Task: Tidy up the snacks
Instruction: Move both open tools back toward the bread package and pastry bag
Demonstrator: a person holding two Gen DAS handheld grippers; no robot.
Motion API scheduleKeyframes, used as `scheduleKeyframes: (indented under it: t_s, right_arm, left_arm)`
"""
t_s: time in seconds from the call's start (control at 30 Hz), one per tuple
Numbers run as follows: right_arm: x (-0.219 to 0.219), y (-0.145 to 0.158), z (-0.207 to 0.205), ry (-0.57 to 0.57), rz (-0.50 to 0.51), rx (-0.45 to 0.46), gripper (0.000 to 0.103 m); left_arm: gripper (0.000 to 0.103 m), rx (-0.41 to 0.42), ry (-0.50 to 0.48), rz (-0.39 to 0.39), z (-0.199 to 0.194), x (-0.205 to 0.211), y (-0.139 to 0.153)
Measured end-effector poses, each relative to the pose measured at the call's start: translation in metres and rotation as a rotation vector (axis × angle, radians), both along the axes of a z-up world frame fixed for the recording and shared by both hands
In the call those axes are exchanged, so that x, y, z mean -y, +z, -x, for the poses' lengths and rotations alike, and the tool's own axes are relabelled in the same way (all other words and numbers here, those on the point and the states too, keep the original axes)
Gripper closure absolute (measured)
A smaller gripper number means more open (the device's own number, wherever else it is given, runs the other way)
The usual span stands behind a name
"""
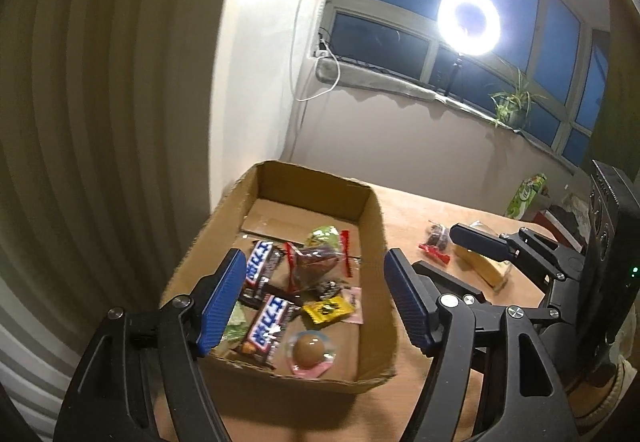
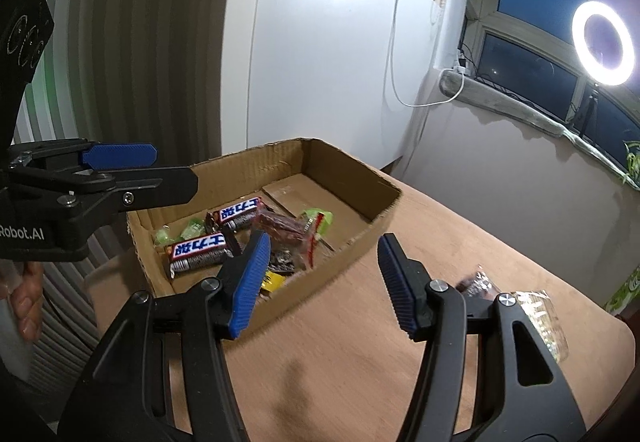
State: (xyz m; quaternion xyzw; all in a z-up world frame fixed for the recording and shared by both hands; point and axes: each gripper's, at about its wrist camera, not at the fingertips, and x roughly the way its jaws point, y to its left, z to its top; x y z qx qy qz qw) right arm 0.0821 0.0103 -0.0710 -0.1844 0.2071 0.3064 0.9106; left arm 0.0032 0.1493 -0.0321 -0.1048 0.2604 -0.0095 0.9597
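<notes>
My brown box (image 1: 372,226) holds shiny snacks (image 1: 266,322). Both my left tool (image 1: 314,302) and right tool (image 2: 320,282) are open, holding nothing. My left tool hides some snacks.

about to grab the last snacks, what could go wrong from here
1. The right gripper is open over the cardboard box wall; swinging toward the clear packet could clip it.
2. That packet and the dark red-ended one lie touching; a grasp may shove one toward the table edge.

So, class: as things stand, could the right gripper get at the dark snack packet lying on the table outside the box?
Probably yes: the right gripper is open and empty, and the dark snack packet lies on bare table just beyond its right finger, nothing between.
</notes>
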Motion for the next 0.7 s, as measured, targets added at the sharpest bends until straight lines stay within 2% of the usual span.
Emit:
scheduleKeyframes:
  t_s: [0.3,0.4,0.47,0.7]
  right_arm:
    - [0.043,0.006,0.000,-0.035,-0.068,0.004,0.044]
    - [0.064,0.007,-0.002,-0.063,-0.085,0.002,0.044]
    - [0.076,0.006,-0.005,-0.081,-0.093,-0.003,0.044]
    - [0.130,-0.001,-0.019,-0.158,-0.082,-0.023,0.044]
  left_arm:
    - [0.032,0.006,-0.035,-0.046,-0.004,0.035,0.012]
    - [0.031,0.006,-0.063,-0.049,-0.008,0.050,0.014]
    - [0.026,0.005,-0.083,-0.055,-0.011,0.063,0.014]
    - [0.026,-0.021,-0.181,-0.071,-0.029,0.114,0.010]
